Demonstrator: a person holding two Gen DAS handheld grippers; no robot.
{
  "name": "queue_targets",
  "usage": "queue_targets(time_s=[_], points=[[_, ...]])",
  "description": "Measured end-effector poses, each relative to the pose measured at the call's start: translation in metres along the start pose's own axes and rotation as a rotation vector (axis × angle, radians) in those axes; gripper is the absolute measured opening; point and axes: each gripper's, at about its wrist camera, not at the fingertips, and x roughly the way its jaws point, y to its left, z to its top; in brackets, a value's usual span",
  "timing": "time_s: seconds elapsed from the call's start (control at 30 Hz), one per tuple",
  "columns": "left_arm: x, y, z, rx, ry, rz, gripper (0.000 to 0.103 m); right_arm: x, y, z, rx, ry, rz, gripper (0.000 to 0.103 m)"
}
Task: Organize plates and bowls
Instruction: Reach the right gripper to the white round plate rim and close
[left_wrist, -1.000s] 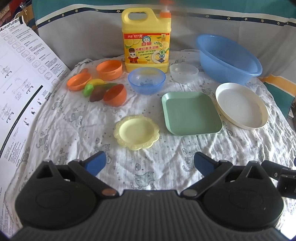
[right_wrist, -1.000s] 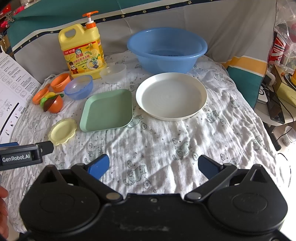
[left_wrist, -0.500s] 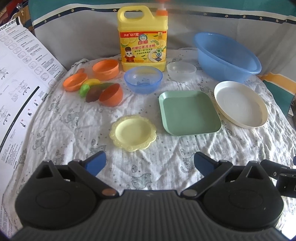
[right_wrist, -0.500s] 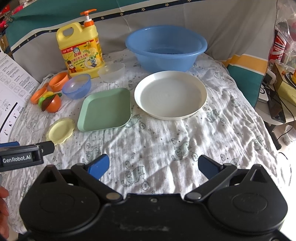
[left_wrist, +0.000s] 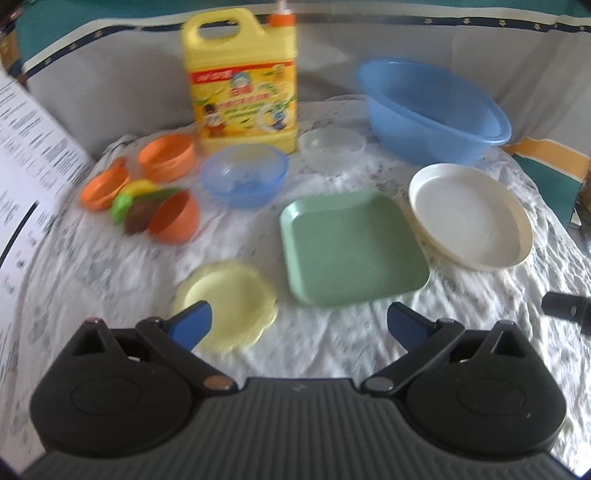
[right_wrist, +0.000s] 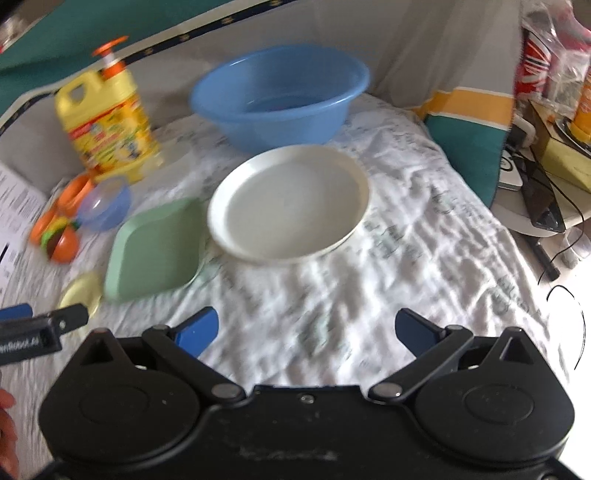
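On the patterned cloth lie a small yellow scalloped plate (left_wrist: 229, 299), a green square plate (left_wrist: 351, 247) and a round white plate (left_wrist: 469, 214). Behind them stand a small blue bowl (left_wrist: 245, 179), a clear bowl (left_wrist: 332, 147) and a large blue basin (left_wrist: 432, 110). My left gripper (left_wrist: 299, 325) is open and empty, its left finger over the yellow plate's near edge. My right gripper (right_wrist: 306, 328) is open and empty, above the cloth in front of the white plate (right_wrist: 288, 203). The green plate (right_wrist: 155, 247) and the basin (right_wrist: 280, 96) also show in the right wrist view.
A yellow detergent jug (left_wrist: 242, 77) stands at the back. Orange bowls (left_wrist: 168, 157) and toy food (left_wrist: 144, 206) sit at the left. A printed paper sheet (left_wrist: 26, 155) lies along the left edge. A side table with clutter (right_wrist: 546, 147) stands right of the bed.
Both grippers have moved forward toward the dishes. The left one now reaches the yellow plate's near edge; the right one has swung closer to the white plate. Both stay open.
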Motion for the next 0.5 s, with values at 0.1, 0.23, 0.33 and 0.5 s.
queue_targets(time_s=[0.1, 0.23, 0.33, 0.5], points=[[0.015, -0.013, 0.016, 0.034, -0.010, -0.015, 0.103, 0.015, -0.018, 0.017, 0.023, -0.028, -0.030, 0.103], [0.034, -0.030, 0.036, 0.074, -0.019, -0.041, 0.103, 0.040, -0.036, 0.036, 0.060, -0.045, -0.039, 0.096], [0.049, -0.045, 0.051, 0.106, -0.024, -0.050, 0.103, 0.060, -0.045, 0.047, 0.079, -0.048, -0.031, 0.083], [0.072, -0.070, 0.072, 0.154, -0.040, -0.065, 0.102, 0.091, -0.051, 0.058, 0.089, -0.027, -0.043, 0.060]])
